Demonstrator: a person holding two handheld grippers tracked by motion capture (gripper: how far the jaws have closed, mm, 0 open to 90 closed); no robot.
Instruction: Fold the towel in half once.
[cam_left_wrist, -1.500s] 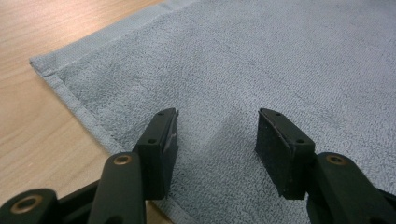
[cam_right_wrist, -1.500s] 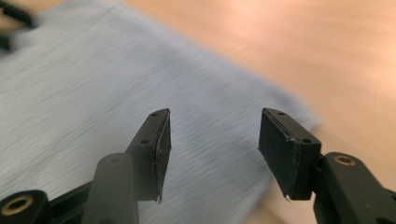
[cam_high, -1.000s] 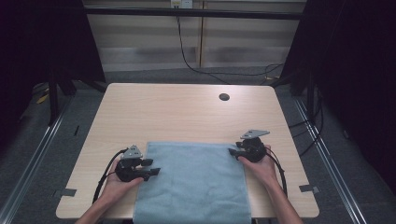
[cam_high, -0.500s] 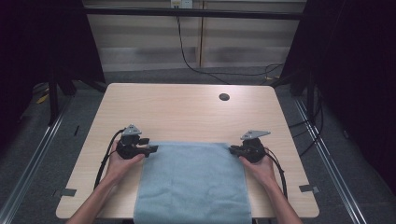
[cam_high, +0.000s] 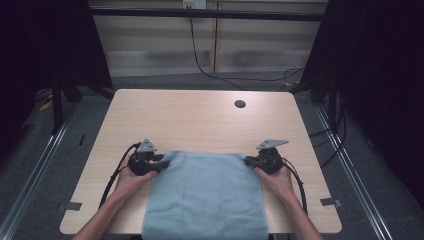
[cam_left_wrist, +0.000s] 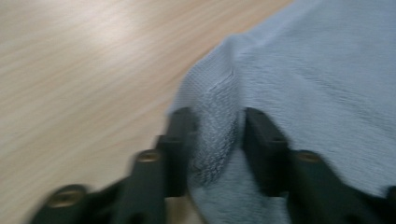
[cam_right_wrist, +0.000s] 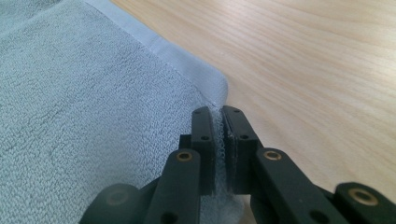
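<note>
A light blue towel (cam_high: 205, 195) lies flat on the near half of the wooden table (cam_high: 200, 120), and its near end hangs over the front edge. My left gripper (cam_high: 161, 163) is at the towel's far left corner. In the left gripper view the towel's corner (cam_left_wrist: 219, 93) is bunched into a ridge, and the left gripper (cam_left_wrist: 215, 116) is shut on it. My right gripper (cam_high: 248, 160) is at the far right corner. In the right gripper view the right gripper (cam_right_wrist: 218, 112) is shut tight on the hemmed edge of the towel (cam_right_wrist: 93, 93).
A dark round hole (cam_high: 240, 104) sits in the tabletop towards the far right. Bare wood stretches beyond the towel to the far edge. Black cables (cam_high: 112, 177) trail from both grippers along the person's forearms. Dark frame posts stand beside the table.
My left gripper moved from the towel's left side up to its far left corner and closed on the fabric. The right gripper stayed at the far right corner.
</note>
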